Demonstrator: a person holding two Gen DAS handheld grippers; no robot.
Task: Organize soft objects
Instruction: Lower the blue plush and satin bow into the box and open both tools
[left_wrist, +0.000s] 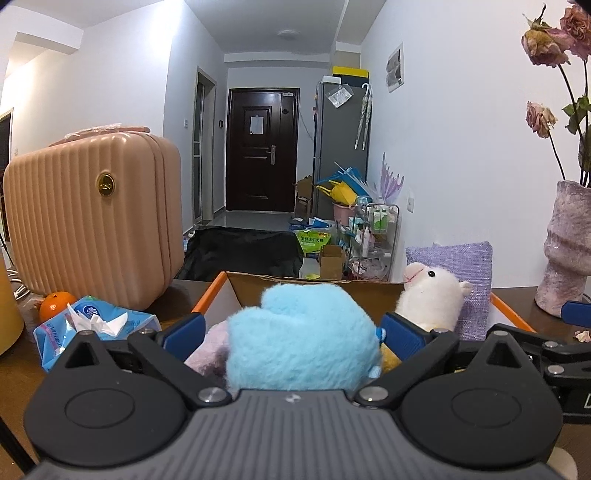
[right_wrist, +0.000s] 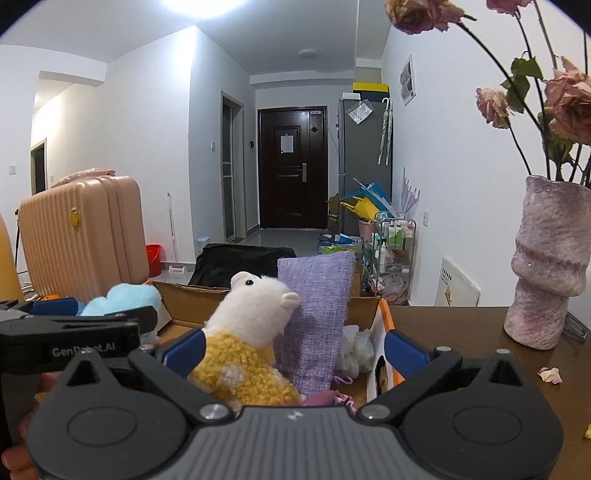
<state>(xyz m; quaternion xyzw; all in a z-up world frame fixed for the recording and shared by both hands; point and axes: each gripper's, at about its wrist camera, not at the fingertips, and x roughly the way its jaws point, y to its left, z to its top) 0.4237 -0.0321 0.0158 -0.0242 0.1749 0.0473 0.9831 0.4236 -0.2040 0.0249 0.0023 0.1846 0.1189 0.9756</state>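
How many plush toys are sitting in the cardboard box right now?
2: a blue plush at the box's left, and a white-headed, yellow-bodied plush to its right, against the purple cushion. Others may be hidden underneath.

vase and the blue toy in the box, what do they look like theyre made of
Vase: looks like ceramic or plaster with a matte, mottled purple finish; its surface is rough and lumpy, with no shine. Blue toy: plush fabric, judging by its long, fuzzy fibres and soft rounded shape; the filling is not visible.
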